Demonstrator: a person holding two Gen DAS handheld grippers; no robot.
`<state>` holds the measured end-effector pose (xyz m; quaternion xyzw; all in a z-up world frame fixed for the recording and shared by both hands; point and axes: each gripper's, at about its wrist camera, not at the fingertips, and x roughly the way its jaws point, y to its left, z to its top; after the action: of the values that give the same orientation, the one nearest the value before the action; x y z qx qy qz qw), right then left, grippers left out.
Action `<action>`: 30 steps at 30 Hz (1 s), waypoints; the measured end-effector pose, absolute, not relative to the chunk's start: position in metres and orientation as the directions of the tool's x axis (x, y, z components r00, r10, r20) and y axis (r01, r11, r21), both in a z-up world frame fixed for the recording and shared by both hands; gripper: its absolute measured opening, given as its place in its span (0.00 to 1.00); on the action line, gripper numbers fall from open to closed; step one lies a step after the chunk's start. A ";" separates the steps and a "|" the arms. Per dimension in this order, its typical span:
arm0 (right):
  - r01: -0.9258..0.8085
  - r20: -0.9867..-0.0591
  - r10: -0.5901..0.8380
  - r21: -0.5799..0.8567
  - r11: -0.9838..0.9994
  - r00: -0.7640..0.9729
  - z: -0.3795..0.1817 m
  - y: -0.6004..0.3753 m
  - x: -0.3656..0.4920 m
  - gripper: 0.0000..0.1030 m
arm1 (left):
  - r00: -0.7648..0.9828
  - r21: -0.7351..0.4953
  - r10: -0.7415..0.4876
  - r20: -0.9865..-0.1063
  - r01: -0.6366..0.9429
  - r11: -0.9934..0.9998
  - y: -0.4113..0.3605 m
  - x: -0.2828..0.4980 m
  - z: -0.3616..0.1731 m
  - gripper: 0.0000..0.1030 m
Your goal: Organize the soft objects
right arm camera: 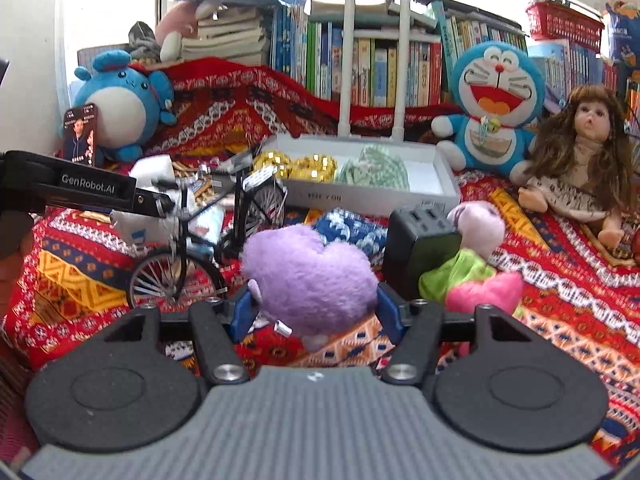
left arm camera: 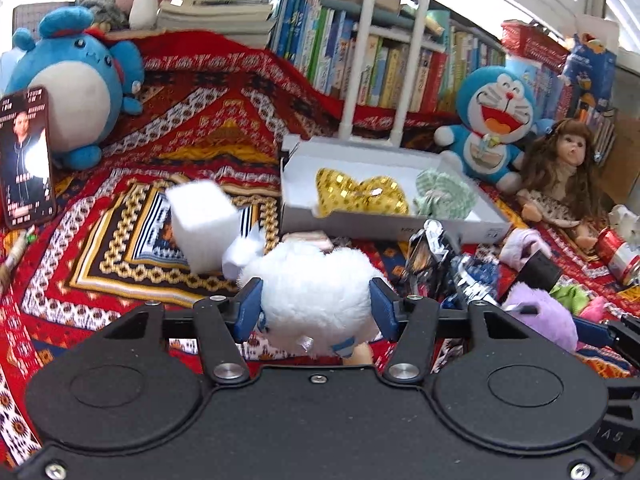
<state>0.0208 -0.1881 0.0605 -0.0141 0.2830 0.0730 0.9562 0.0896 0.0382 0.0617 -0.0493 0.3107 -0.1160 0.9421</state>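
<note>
My left gripper point(left arm camera: 316, 304) is shut on a fluffy white plush point(left arm camera: 316, 292), its blue pads pressing both sides. My right gripper point(right arm camera: 314, 304) is shut on a purple plush heart point(right arm camera: 308, 276), which also shows at the right in the left wrist view point(left arm camera: 540, 316). A white tray point(left arm camera: 384, 228) ahead holds a gold sequin item point(left arm camera: 360, 194) and a green checked scrunchie point(left arm camera: 444, 196); the tray also shows in the right wrist view point(right arm camera: 372, 198). A pink plush heart point(right arm camera: 484, 290), a green cloth point(right arm camera: 452, 274) and a pale pink plush point(right arm camera: 478, 228) lie to the right of the purple heart.
A patterned red blanket point(left arm camera: 140, 216) covers the surface. A model bicycle point(right arm camera: 208, 232), a black cube point(right arm camera: 424, 244), a white foam block point(left arm camera: 202, 220), a doll point(right arm camera: 580, 152), a Doraemon plush point(right arm camera: 496, 108), a blue round plush point(left arm camera: 76, 84) and a bookshelf point(right arm camera: 380, 68) surround the tray.
</note>
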 end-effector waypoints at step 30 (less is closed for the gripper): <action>0.039 -0.715 0.073 0.139 0.990 0.696 0.104 -0.278 0.237 0.64 | 0.646 -0.286 -0.371 -0.667 0.237 0.928 -0.022 0.298 0.104 0.54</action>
<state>0.2374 -0.2785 0.1044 0.0716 0.3900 0.0094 0.9180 0.2976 -0.0219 0.1042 -0.0865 0.3854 -0.1682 0.9032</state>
